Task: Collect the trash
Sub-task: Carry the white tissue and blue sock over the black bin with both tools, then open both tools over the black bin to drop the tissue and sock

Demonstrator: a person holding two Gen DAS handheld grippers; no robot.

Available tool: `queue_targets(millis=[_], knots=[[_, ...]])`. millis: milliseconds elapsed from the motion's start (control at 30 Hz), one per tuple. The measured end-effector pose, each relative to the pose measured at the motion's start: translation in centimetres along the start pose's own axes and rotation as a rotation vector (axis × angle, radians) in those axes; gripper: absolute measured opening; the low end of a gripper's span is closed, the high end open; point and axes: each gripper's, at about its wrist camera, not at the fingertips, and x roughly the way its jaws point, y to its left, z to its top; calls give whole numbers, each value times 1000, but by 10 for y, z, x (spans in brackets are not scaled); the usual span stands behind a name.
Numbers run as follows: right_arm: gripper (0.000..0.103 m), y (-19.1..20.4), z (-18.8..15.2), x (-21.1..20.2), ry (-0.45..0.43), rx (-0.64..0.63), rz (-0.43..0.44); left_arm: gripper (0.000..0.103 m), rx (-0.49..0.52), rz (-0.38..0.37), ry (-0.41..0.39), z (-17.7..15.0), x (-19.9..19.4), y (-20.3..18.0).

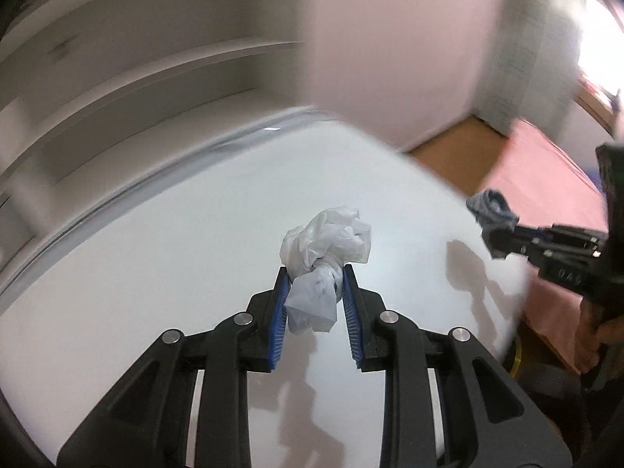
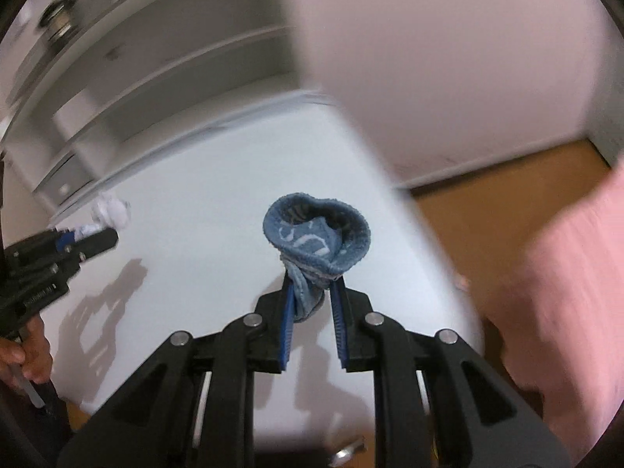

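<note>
**Motion Blur Smearing Both Fisheye Views**

Soft indoor light is falling across the white table (image 1: 175, 241), casting grey shadows toward 6 o'clock. A window (image 1: 596, 39) is blowing out at 2 o'clock in the left view. Shelves (image 2: 156, 78) and wall (image 2: 448, 58) are streaking with blur; black vignetting is curving around the corners, while nearby objects are staying fairly sharp.

we seem to be in a home, likely a bedroom: a white desk (image 1: 156, 234) with built-in white shelves (image 2: 163, 78) behind it, a wooden floor (image 2: 487, 210), plain pale walls (image 1: 390, 39), and a pink bedspread (image 1: 546, 171) beside the desk.
</note>
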Motion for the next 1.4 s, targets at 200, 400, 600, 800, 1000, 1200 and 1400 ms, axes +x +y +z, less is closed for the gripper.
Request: queue_targets(millis=[200,400,600,800,1000,1200,1400], knots=[[18,-151,-73,-40,14,278,-169,26,236,-208,25,15,35,-157],[18,-260,-154,-54,84,515,-256,26,456,-391,129,0,86,-290],[18,-303,-211,-25,193,639,-245,26,603,-463,263,-28,151,-366],[18,-326,-253,4,272,707,-210,26,699,-468,354,-51,203,-412],[18,-340,-260,15,295,733,-181,26,736,-468,391,-66,217,-438],[37,-349,-264,15,287,757,-154,26,758,-461,408,-72,220,-447],[53,-352,-265,13,268,763,-139,26,763,-467,433,-75,224,-450]])
